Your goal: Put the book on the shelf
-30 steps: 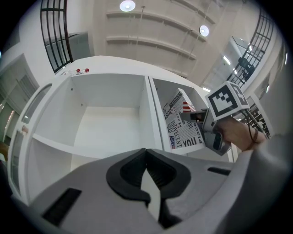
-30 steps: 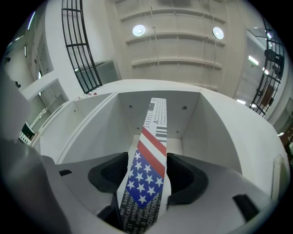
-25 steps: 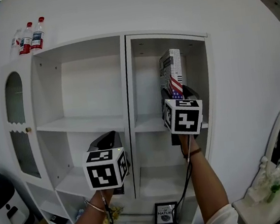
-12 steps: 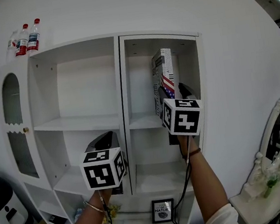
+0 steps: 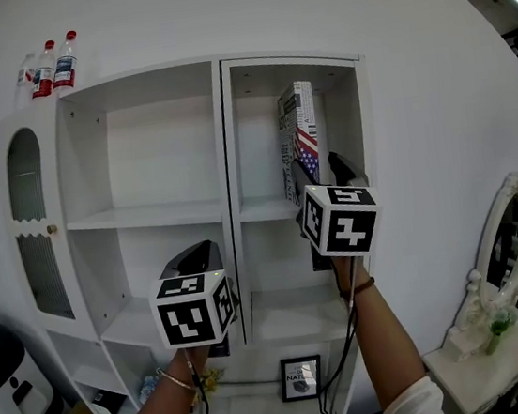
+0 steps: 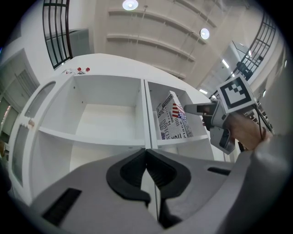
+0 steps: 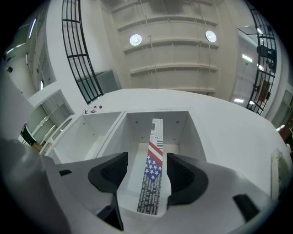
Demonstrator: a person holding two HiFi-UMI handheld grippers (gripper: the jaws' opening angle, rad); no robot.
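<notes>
Shelf [image 5: 269, 211] holds the book [image 5: 302, 139] upright, unmoved; we judge it placed, right gripper [image 7: 146, 160] spread around it, left gripper [image 6: 146, 157] pressed together.

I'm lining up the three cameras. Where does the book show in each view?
Head view: book standing in the upper right compartment, right of centre.
Left gripper view: book right of centre, same compartment.
Right gripper view: centre, spine-on between the right gripper's open jaws.
Shared landmark: the shelf's vertical divider, just left of the book.

Book [image 5: 302, 137] standing in upper right bay of shelf [image 5: 227, 158] (bottles [image 5: 51, 68] atop, left)
</notes>
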